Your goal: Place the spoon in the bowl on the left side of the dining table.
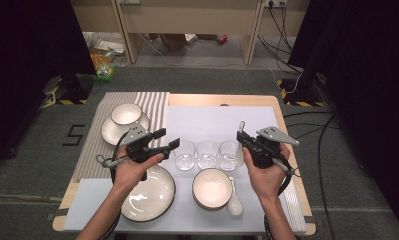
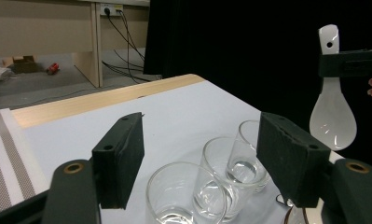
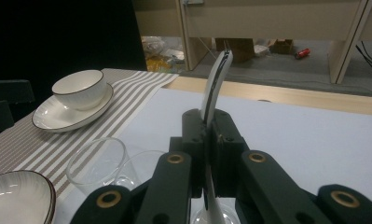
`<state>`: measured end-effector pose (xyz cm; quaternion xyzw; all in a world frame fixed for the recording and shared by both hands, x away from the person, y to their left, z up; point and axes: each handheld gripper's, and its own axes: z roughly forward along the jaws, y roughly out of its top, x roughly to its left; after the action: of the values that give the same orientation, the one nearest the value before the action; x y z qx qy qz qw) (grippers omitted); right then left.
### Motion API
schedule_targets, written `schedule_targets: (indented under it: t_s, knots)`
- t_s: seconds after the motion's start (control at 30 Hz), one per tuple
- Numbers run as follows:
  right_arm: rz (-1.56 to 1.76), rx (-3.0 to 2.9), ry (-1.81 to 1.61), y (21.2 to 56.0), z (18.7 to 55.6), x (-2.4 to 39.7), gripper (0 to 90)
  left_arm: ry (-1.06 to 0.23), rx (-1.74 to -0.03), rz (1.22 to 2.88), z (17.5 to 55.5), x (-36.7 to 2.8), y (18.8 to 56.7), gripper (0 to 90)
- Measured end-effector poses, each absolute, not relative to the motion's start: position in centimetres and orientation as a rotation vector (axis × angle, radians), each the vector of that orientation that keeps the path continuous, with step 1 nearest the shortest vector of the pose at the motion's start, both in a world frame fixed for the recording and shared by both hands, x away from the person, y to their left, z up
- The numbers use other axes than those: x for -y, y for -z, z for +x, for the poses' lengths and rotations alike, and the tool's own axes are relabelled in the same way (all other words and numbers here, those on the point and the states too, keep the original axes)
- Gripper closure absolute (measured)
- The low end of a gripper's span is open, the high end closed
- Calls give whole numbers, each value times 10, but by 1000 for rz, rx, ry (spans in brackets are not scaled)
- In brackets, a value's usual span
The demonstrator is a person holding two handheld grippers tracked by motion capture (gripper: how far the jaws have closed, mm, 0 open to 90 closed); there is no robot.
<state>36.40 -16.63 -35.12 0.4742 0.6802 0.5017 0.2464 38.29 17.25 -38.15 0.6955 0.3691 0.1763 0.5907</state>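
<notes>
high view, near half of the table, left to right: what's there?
large plate → left gripper → first glass → second glass → bowl → third glass → spoon on the table → right gripper, holding a second white spoon upright.

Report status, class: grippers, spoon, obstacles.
Right gripper shut on white spoon, lifted. Left gripper open, empty. Three glasses stand below the spoon.
</notes>
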Motion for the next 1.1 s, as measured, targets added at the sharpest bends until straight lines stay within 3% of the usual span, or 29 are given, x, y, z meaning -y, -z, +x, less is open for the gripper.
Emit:
schedule_targets:
  t_s: [1.1]
  knots:
    - [1162, -1838, -1443, 338, 378, 138, 862, -411, -754, 1609, 409, -139, 320, 311]
